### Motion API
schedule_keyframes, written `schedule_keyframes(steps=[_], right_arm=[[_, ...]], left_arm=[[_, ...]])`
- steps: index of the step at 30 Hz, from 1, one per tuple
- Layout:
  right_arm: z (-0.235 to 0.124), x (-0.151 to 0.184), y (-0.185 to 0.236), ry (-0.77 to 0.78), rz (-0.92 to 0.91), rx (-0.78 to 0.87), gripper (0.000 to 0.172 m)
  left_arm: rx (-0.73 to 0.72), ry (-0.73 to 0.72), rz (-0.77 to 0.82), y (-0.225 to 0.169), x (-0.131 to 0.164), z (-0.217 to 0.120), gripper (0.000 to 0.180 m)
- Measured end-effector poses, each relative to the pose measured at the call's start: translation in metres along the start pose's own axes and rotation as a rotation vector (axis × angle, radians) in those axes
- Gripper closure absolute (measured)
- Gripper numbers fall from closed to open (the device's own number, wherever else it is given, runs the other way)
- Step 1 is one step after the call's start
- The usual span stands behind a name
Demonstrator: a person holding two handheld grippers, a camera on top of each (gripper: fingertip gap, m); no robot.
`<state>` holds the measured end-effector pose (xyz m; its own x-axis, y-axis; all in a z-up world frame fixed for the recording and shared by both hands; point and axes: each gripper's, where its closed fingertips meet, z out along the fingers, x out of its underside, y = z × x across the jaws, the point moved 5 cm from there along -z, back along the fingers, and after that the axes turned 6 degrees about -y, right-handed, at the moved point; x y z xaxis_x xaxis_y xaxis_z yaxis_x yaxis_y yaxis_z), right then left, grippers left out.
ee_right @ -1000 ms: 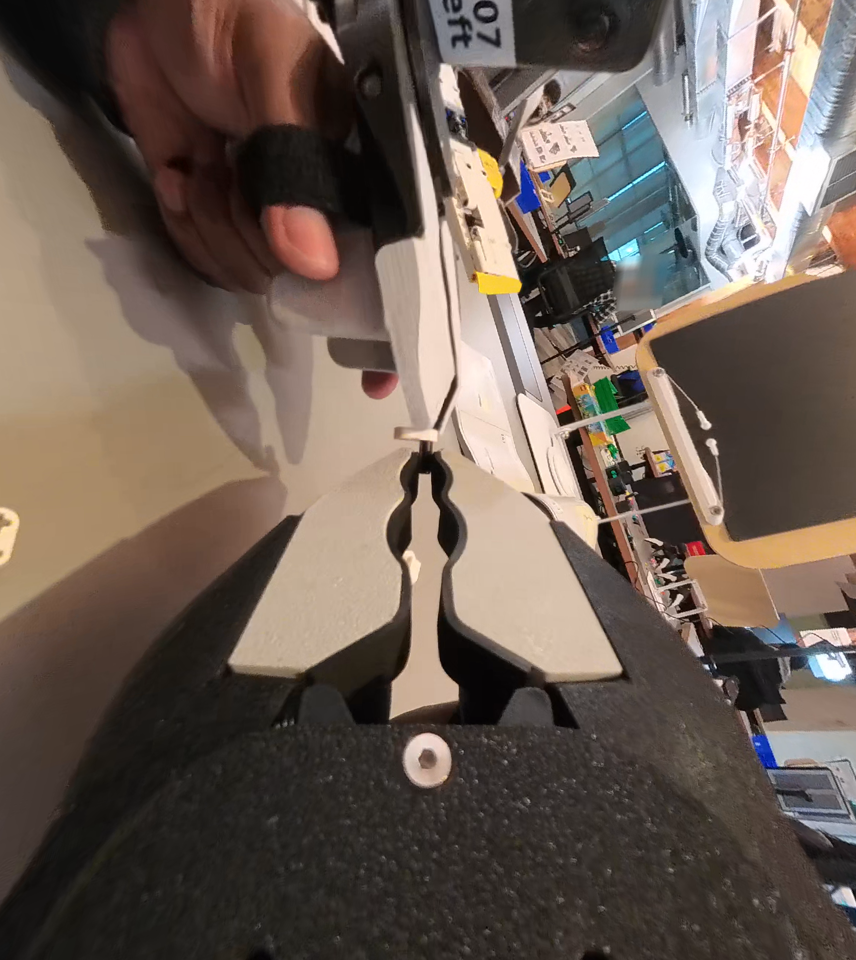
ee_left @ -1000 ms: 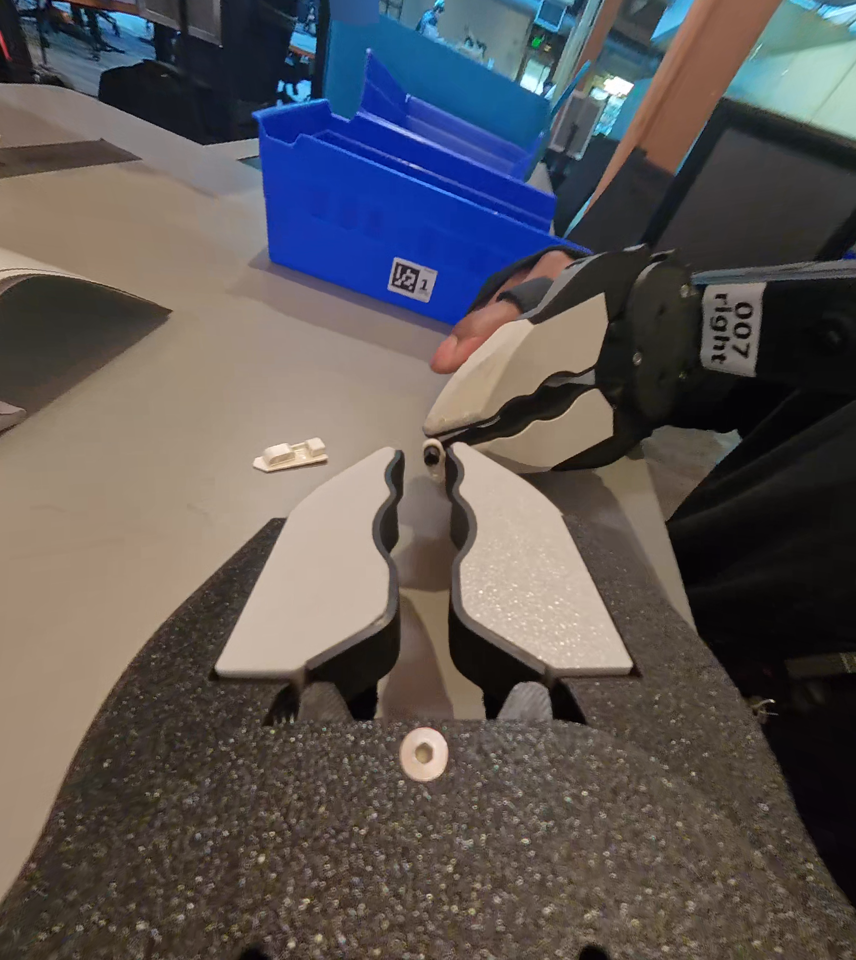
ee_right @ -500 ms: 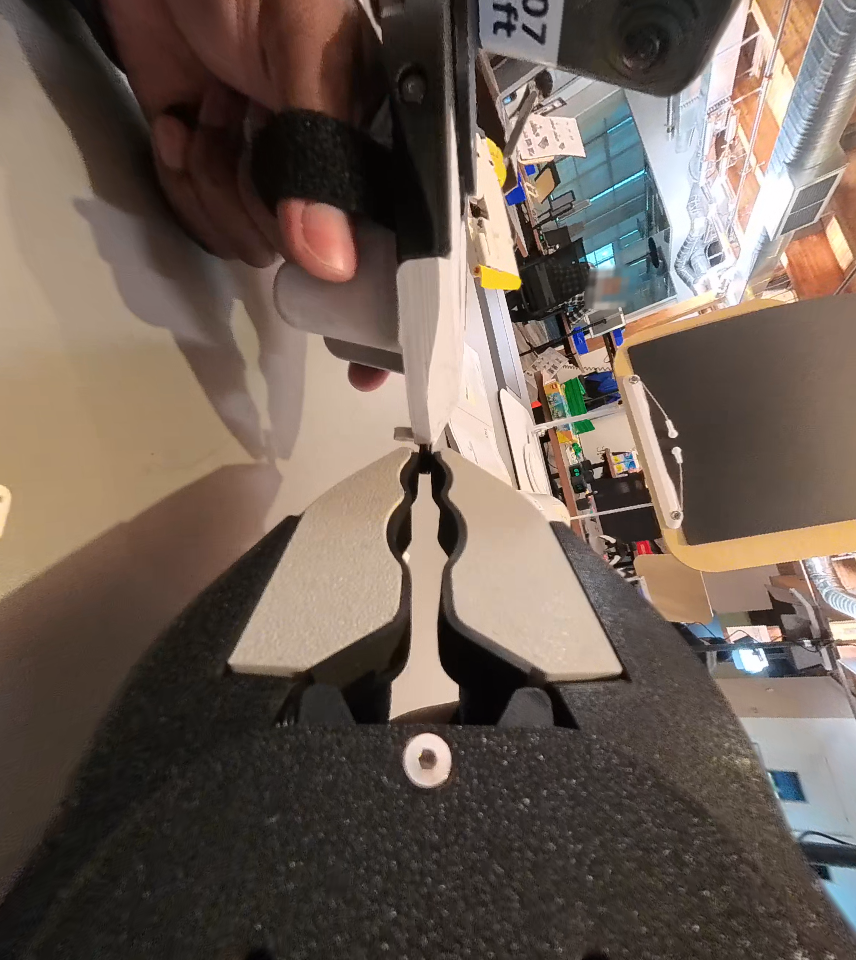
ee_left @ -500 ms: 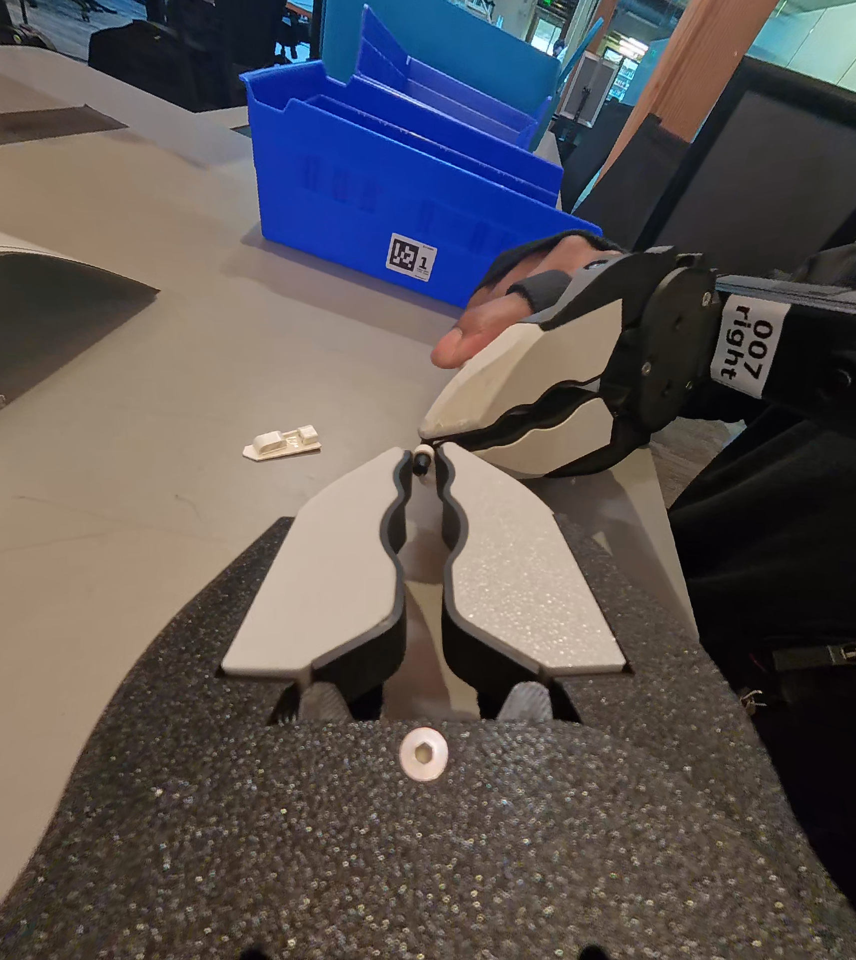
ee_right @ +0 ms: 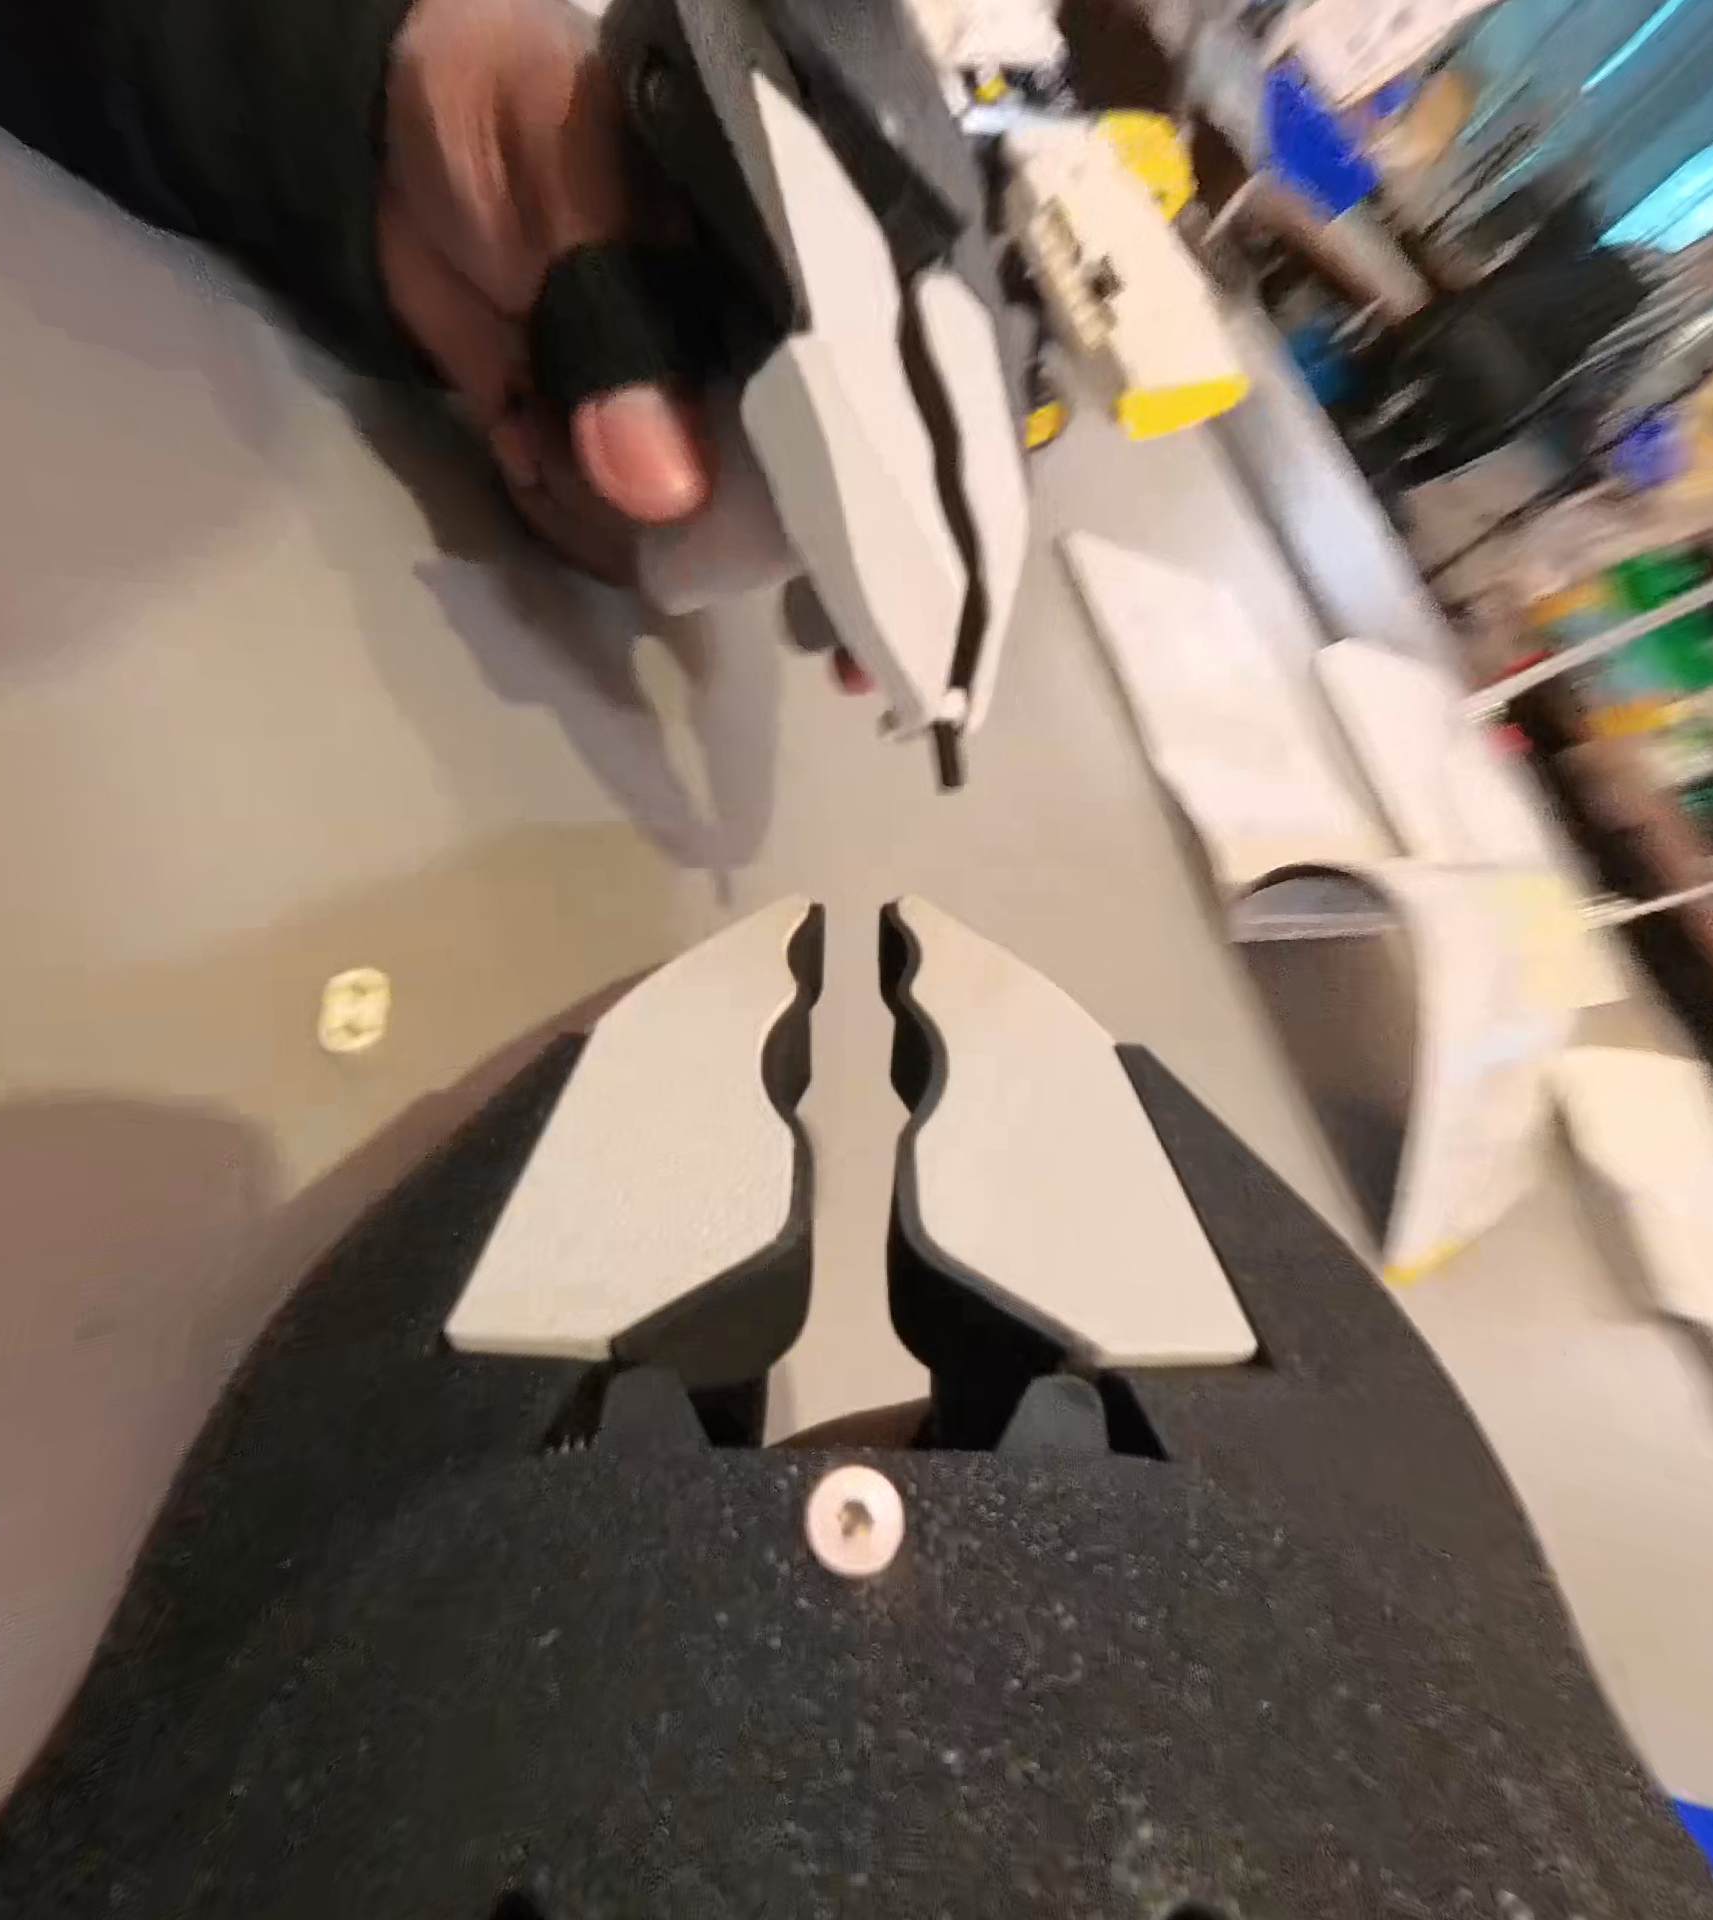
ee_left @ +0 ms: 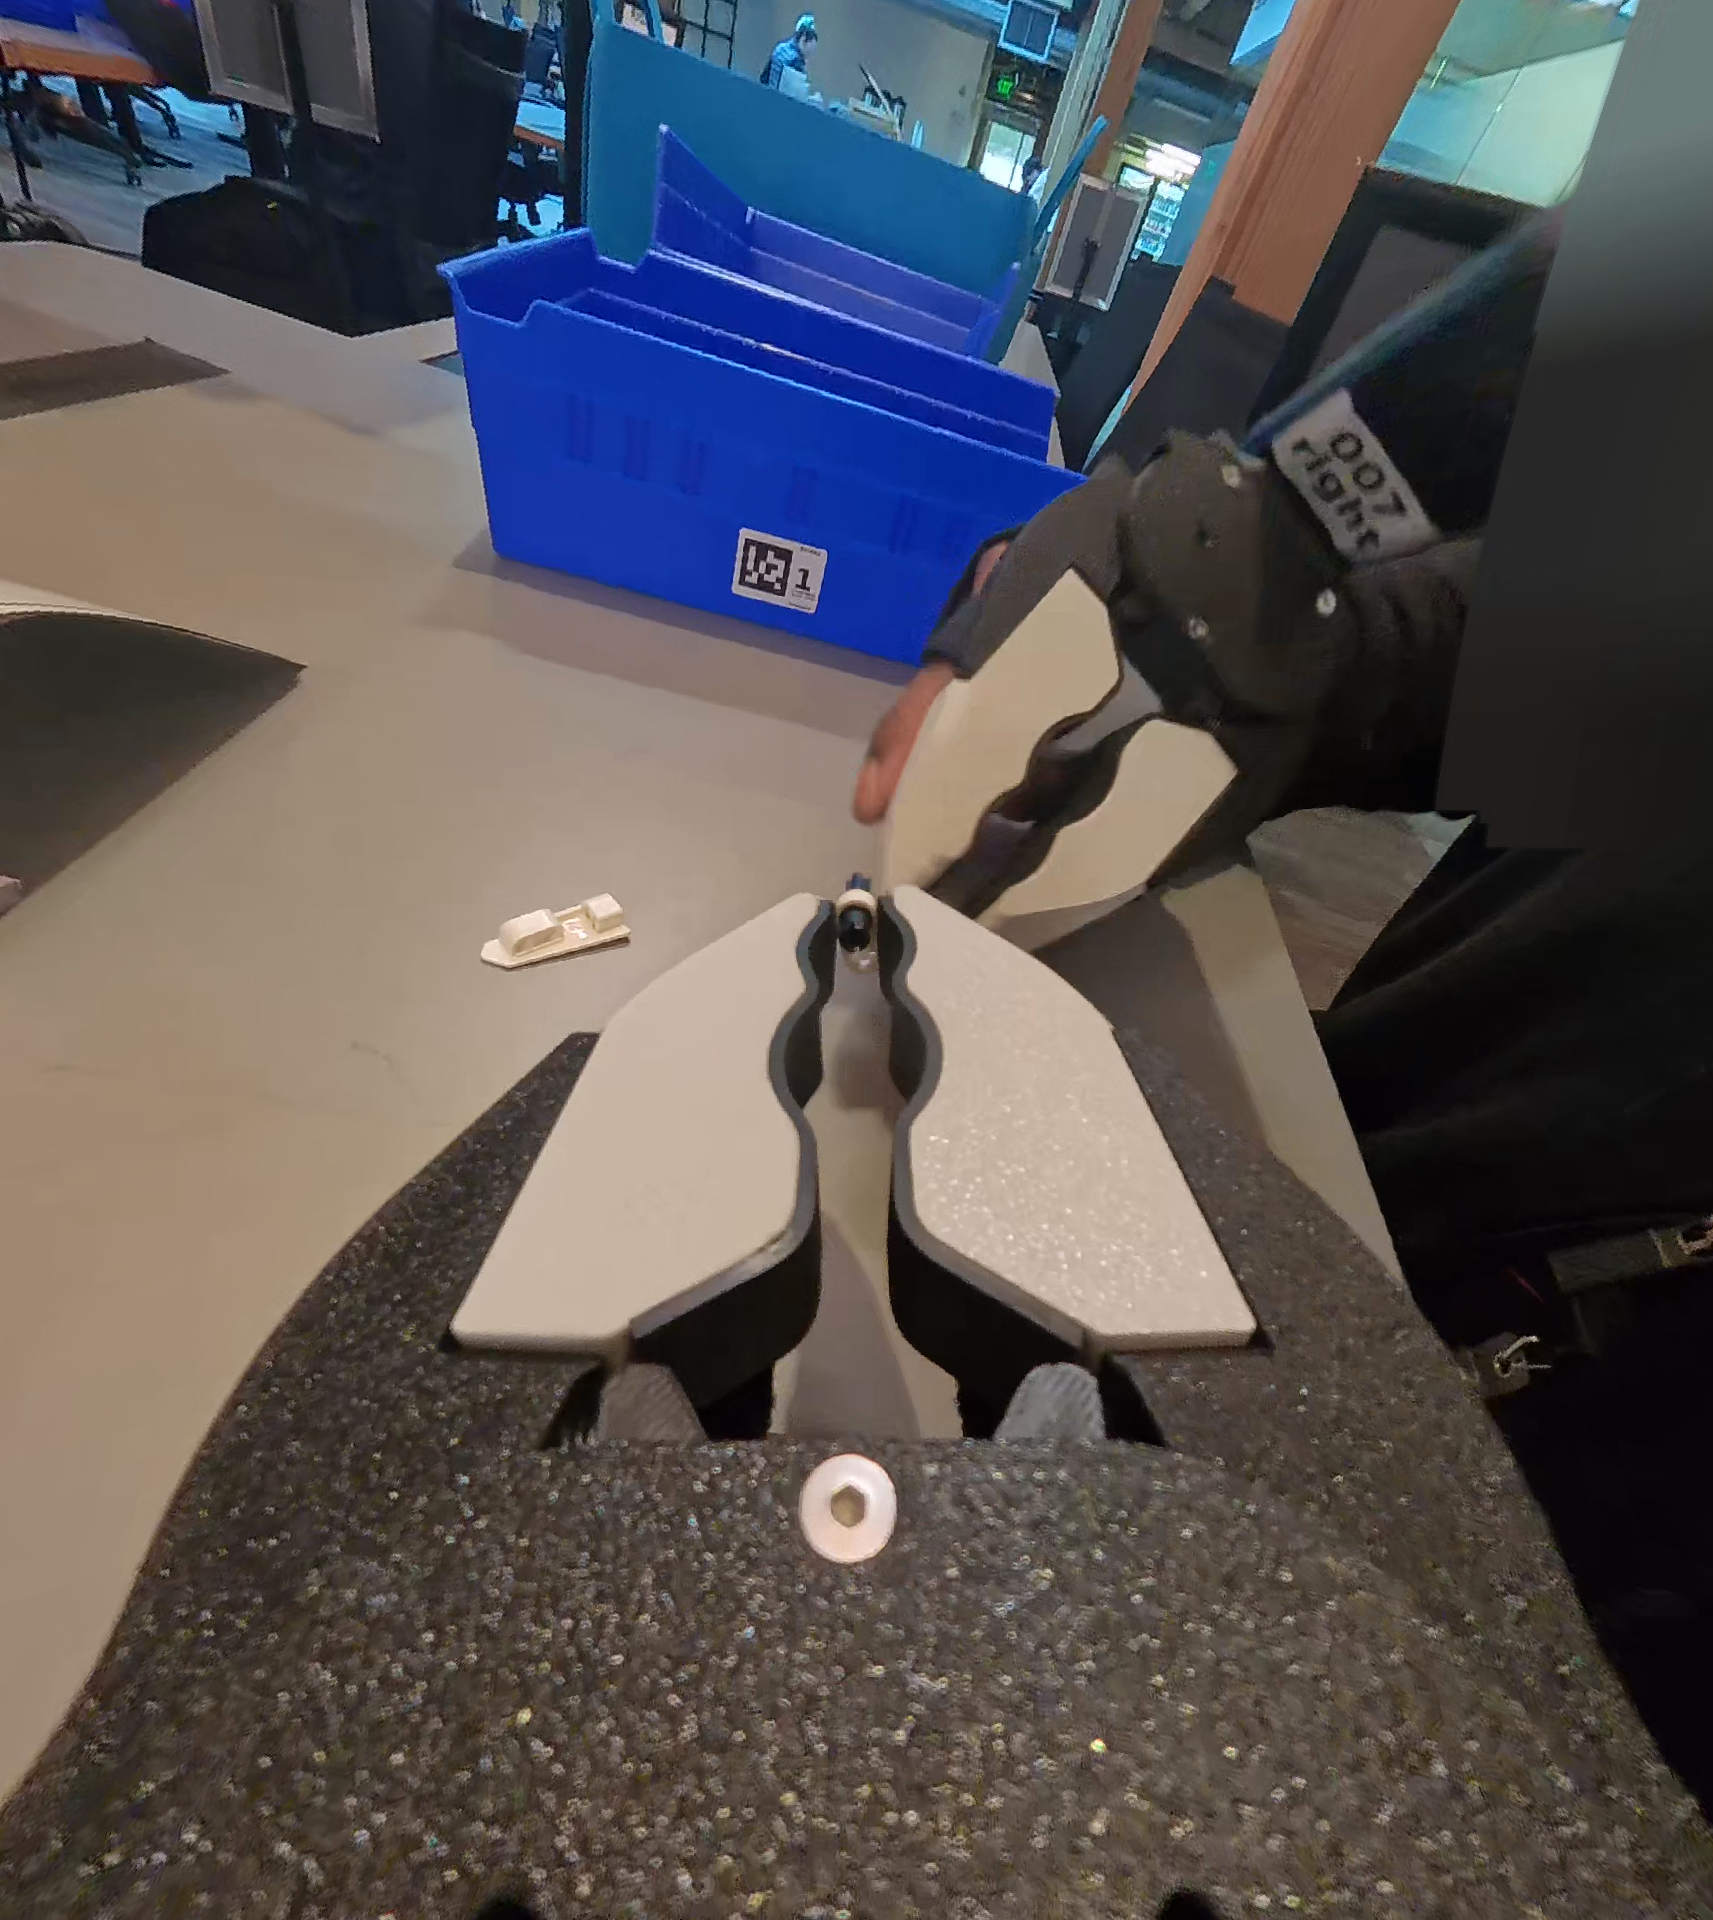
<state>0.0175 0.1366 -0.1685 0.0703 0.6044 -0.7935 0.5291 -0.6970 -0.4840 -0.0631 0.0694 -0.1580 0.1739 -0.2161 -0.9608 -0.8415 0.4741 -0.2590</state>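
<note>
While the left tongs pinch a small white-collared black pin, the right tongs stand slightly parted, bare, above the grey desk.

Two close wrist views facing, sharing table (right perhaps tilted)

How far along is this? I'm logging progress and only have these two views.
Looks done: the small white-collared black pin is pinched at the tips of the left tongs. In hand: only that pin; the right tongs stand open and empty, apart from it. Left, it seems: the white clip lies untouched on the grey table, in front of the blue bin.
</note>
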Motion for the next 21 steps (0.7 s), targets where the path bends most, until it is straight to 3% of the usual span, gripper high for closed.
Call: schedule_keyframes(steps=[4,7,13,21], right_arm=[[-0.012,0.007,0.025,0.097,0.286,-0.283,0.162],[-0.017,0.001,0.041,0.151,0.336,-0.371,0.161],[-0.01,0.002,0.061,0.315,0.266,-0.36,0.154],[0.004,0.002,0.07,0.378,0.255,-0.357,0.153]], left_arm=[[-0.014,0.016,0.025,0.001,0.002,0.0,0.173],[-0.015,0.026,0.041,0.0,0.003,0.001,0.173],[-0.009,0.055,0.072,-0.004,0.006,0.004,0.173],[0.005,0.093,0.111,-0.008,0.011,0.005,0.173]])
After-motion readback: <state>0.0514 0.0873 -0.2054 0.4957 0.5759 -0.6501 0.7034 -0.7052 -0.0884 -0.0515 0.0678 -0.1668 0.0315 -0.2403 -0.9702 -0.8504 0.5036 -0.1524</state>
